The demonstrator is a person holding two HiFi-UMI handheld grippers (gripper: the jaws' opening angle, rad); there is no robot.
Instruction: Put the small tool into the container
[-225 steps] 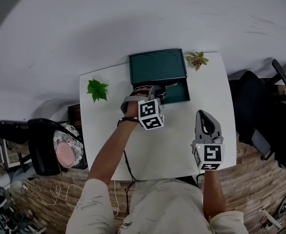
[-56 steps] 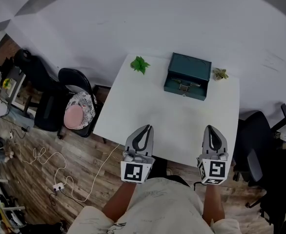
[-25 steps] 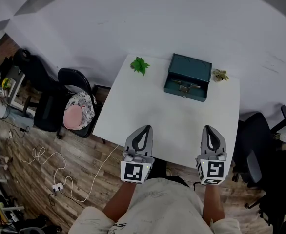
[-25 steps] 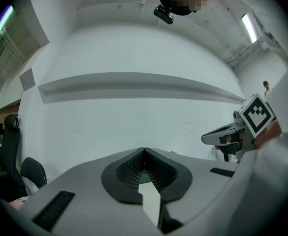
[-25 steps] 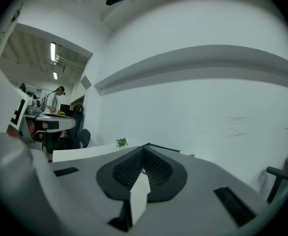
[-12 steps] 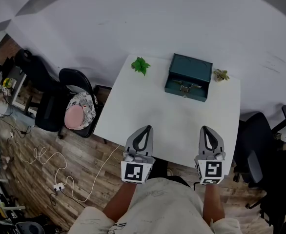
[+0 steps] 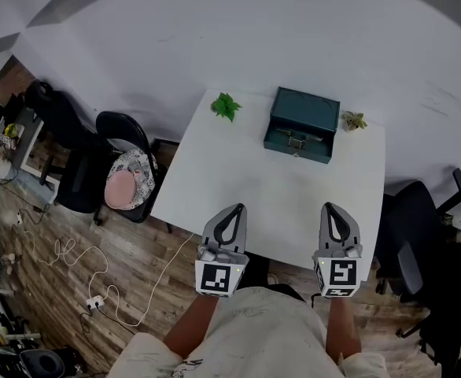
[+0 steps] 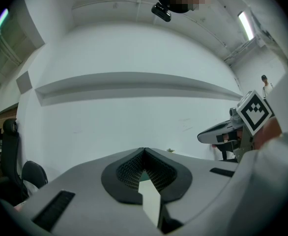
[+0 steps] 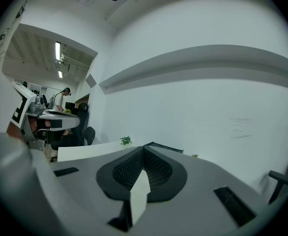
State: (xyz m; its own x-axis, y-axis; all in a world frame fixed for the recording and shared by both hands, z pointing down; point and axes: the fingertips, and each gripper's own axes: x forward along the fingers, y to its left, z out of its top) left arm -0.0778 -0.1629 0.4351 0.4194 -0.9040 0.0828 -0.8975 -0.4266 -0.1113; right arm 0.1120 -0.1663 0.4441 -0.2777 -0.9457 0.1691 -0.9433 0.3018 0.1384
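The dark green container (image 7: 303, 123) stands shut at the far side of the white table (image 7: 238, 179), its latch (image 7: 296, 141) facing me. No small tool shows anywhere. My left gripper (image 7: 235, 209) and right gripper (image 7: 330, 208) hover side by side over the table's near edge, both shut and empty. In the left gripper view the jaws meet at the left gripper (image 8: 144, 150), with the right gripper (image 8: 221, 130) off to its right. Past the shut right gripper (image 9: 144, 147) in its own view, the container's top edge (image 9: 164, 147) peeks out.
A leafy green sprig (image 7: 226, 105) lies at the table's far left corner, a small pale plant (image 7: 354, 120) at the far right. Left of the table stand black chairs (image 7: 61, 124) and a pink-cushioned one (image 7: 126, 186); an office chair (image 7: 410, 242) is at the right. Cables (image 7: 97, 298) trail on the wooden floor.
Nine seconds ago the container was open with the left gripper at it; now it is shut and both grippers are back at the near edge. In the last second the right gripper drifted slightly left.
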